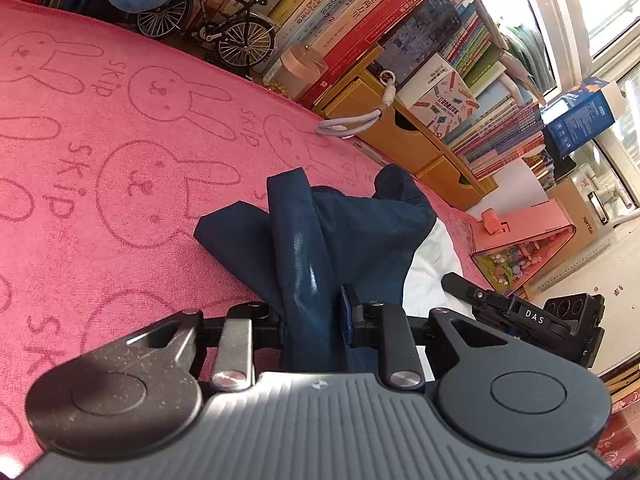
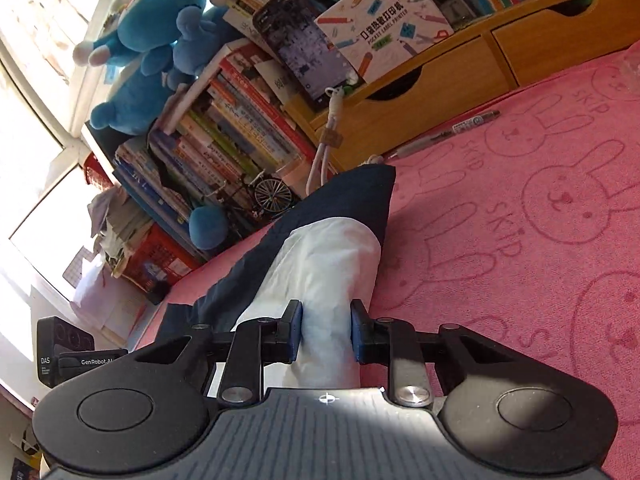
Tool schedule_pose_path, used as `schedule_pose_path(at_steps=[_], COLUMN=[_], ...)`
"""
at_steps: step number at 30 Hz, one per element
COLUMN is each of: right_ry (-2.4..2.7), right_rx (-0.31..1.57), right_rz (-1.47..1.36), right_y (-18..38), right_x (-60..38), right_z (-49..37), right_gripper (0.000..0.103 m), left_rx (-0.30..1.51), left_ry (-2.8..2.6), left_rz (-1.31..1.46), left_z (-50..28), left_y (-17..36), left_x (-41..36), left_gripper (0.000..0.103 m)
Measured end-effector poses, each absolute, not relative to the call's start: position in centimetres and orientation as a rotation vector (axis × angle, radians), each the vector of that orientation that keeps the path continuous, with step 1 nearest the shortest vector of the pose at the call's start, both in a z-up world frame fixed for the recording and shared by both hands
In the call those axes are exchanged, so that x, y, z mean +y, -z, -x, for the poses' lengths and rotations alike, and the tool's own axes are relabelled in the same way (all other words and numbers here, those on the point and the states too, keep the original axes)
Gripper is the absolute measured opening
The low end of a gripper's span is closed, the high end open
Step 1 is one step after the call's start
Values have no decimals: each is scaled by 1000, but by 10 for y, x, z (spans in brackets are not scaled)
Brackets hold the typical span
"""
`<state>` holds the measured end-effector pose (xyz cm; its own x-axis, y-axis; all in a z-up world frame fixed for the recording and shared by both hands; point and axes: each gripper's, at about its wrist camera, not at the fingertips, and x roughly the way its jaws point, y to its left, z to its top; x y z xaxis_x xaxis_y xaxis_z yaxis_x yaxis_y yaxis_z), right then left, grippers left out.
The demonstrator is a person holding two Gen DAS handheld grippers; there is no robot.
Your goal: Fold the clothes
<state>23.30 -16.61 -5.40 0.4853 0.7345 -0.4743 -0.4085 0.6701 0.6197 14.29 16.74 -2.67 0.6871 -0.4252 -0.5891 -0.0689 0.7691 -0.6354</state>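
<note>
A navy and white garment [image 1: 344, 232] lies bunched on a pink rabbit-print towel [image 1: 120, 160]. My left gripper [image 1: 314, 320] is shut on a fold of its navy cloth, which drapes forward over the fingers. In the right wrist view the same garment [image 2: 332, 256] shows a white part with navy cloth beside it. My right gripper [image 2: 326, 330] is shut on that white part, blue pads pressing both sides. The right gripper's body [image 1: 532, 316] shows at the right of the left wrist view, and the left one's [image 2: 68, 352] at the lower left of the right view.
Rows of books [image 1: 400, 20] and wooden drawers [image 1: 404, 136] line the towel's far edge. A model bicycle [image 1: 216, 20], a white cable [image 2: 324, 140], a pen [image 2: 452, 130], blue plush toys [image 2: 152, 52] and a pink stand [image 1: 524, 232] sit nearby. Bare pink towel [image 2: 540, 220] spreads to the right.
</note>
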Motion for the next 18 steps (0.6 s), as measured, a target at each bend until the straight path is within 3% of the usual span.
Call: schedule_pose_path(at_steps=[3, 12, 14, 16, 18], right_ry=[-724, -687, -673, -695, -717], right_rx=[770, 707, 678, 648, 618], right_rz=[-385, -211, -184, -144, -104], right_y=[56, 59, 49, 41, 32], right_x=[-162, -146, -150, -157, -164], right_z=[-228, -216, -206, -188, -169], right_gripper=[29, 42, 46, 61, 71], left_rx=[792, 794, 806, 781, 764], left_ry=[226, 207, 137, 41, -51], left_rz=[645, 674, 620, 453, 297], left_z=[-141, -138, -127, -106, -86], left_y=[33, 31, 17, -1, -16], left_x=[167, 170, 169, 161, 153], left_gripper=[34, 36, 43, 63, 73])
